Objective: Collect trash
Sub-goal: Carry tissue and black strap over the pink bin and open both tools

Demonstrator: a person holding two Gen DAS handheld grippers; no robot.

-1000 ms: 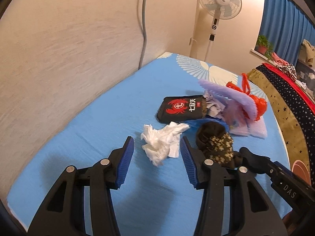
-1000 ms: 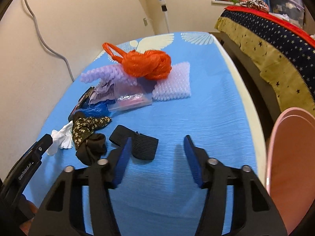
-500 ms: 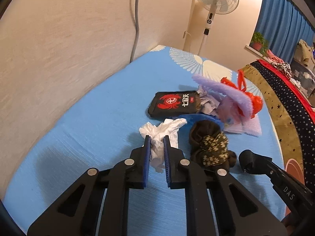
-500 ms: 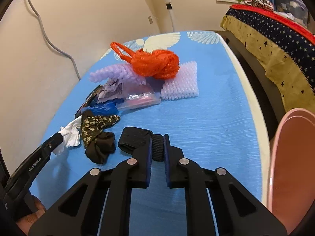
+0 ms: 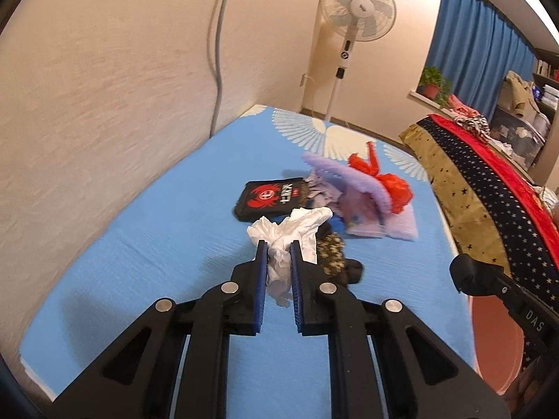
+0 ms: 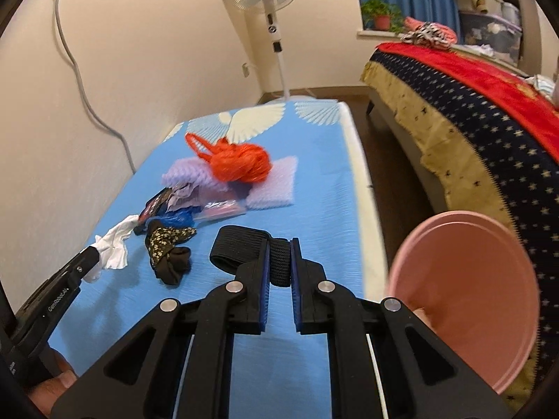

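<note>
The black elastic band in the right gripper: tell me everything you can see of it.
The black elastic band is a wide, ribbed woven strap, folded over into a flat loop. The right gripper is shut on its right end, blue pads pressing both sides, with a short end hanging between the fingers. The looped part juts left of the gripper above the blue sheet; whether it touches the sheet is unclear. It touches nothing else. The dark floral cloth lies apart to its left, the pink bin to its right.

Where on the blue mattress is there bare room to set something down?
Bare blue mattress runs along the edge nearest the pink basin, right of the foam sheet, and beside the wall. The middle is crowded around the orange bag.
</note>
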